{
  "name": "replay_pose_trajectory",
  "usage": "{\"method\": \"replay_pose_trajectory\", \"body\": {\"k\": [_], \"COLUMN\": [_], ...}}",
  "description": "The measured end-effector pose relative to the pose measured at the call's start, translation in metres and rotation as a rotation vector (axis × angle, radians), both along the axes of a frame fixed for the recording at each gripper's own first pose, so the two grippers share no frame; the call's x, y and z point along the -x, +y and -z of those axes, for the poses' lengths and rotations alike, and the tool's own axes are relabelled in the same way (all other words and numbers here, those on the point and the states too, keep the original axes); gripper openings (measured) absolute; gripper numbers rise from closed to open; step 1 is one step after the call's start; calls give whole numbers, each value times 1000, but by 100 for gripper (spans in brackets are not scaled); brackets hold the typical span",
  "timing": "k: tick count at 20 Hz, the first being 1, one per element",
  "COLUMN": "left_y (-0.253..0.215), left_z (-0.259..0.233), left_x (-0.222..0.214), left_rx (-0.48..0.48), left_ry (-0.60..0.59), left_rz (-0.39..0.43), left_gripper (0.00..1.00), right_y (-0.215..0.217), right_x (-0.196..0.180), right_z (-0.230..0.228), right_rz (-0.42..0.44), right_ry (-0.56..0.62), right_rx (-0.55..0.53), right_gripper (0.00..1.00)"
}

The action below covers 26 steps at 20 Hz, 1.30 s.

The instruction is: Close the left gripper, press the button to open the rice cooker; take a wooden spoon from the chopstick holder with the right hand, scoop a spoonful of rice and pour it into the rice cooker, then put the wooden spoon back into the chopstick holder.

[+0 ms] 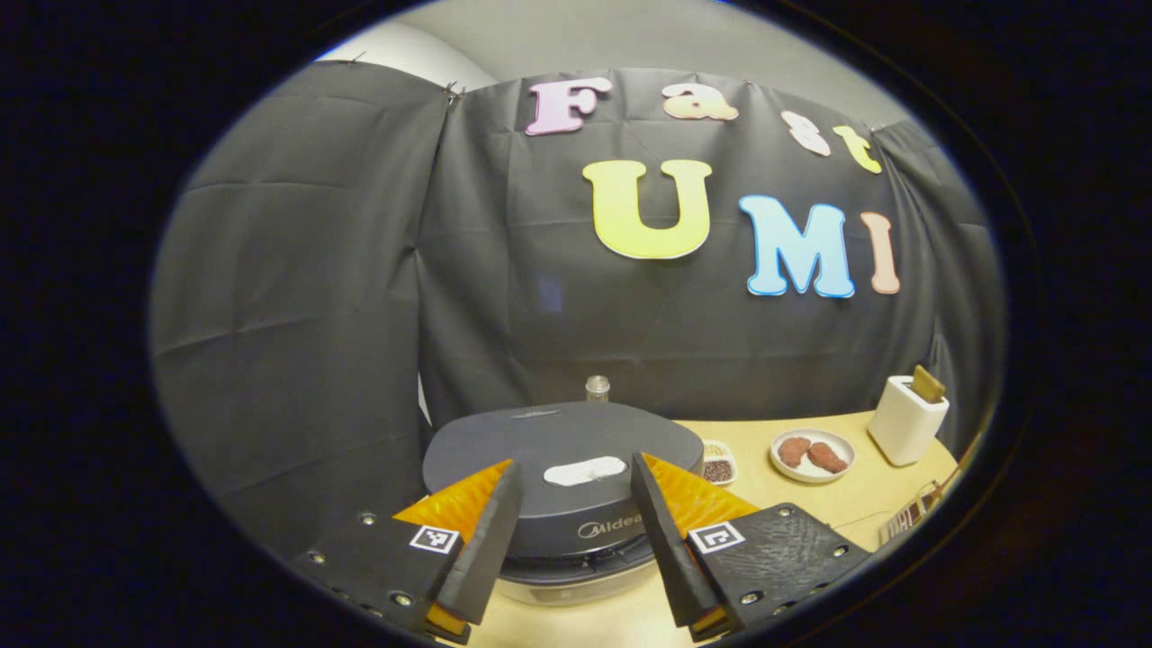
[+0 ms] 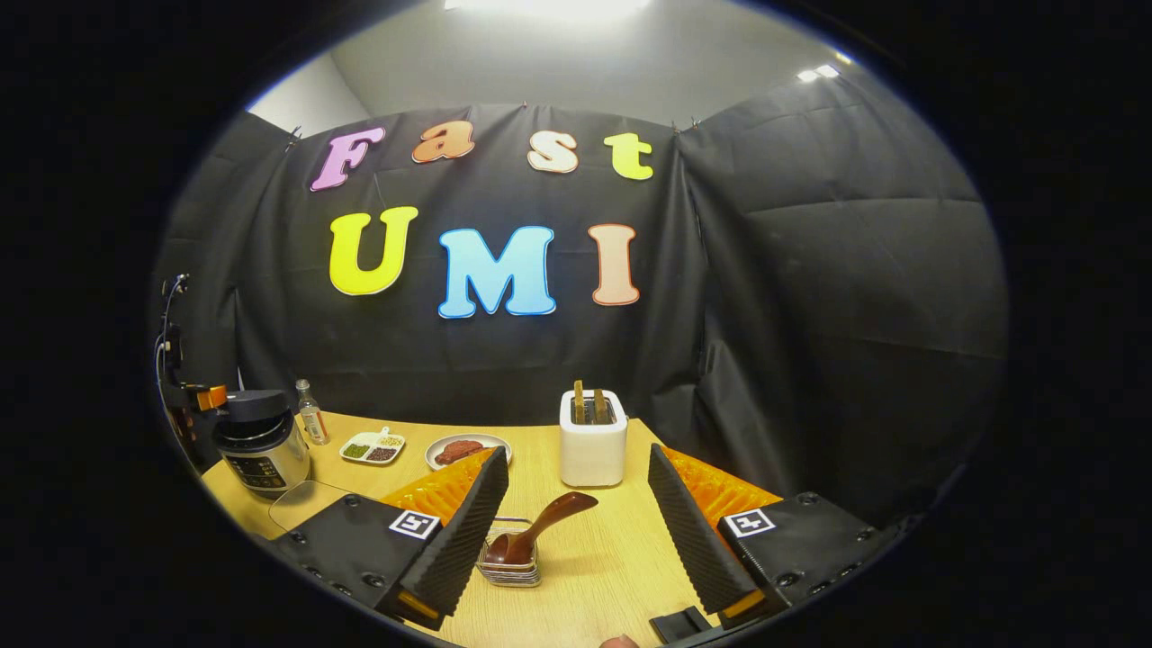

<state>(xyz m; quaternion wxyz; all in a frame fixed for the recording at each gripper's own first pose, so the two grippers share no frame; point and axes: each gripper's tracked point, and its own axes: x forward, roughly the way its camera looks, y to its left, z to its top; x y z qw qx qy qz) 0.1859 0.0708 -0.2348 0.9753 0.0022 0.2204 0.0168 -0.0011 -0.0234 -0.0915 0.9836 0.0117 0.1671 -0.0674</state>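
While left claw (image 1: 576,540) gapes, rice cooker (image 1: 562,477) base hidden behind fingers.

Looks like a staged recording booth set up as a little kitchen, not a real home. Black cloth wall (image 2: 810,297) hangs all around a light wooden tabletop (image 2: 594,558), with bare ceiling lights above. On it: a rice cooker (image 2: 261,443), a white chopstick holder (image 2: 593,438), a plate of food (image 2: 466,449), a divided dish of grains (image 2: 372,447), a small bottle (image 2: 311,414).
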Motion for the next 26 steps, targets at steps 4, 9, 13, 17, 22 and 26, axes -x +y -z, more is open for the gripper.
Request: {"method": "replay_pose_trajectory", "body": {"k": [4,9,13,17,22,26], "left_y": [-3,-4,-3,-6,-8,-35], "left_z": [25,37,40,51,30,-24], "left_x": [10,15,19,23,21,29], "left_rx": [-13,-40,-28,-50,-49,-45], "left_ry": [45,55,39,71,21,-60], "left_rz": [3,1,-19,-20,-21,30], "left_gripper": [77,77,80,82,78,75], "right_y": [-1,-6,-11,-9,-2,2], "right_x": [-1,-4,-4,-4,-10,-9], "right_z": [3,6,7,11,-2,-20], "right_rz": [-3,-1,5,2,-42,-84], "right_ry": [7,13,16,19,-6,-44], "right_rx": [-1,-3,-2,-13,-19,-27], "right_gripper": [99,98,99,99,99,99]}}
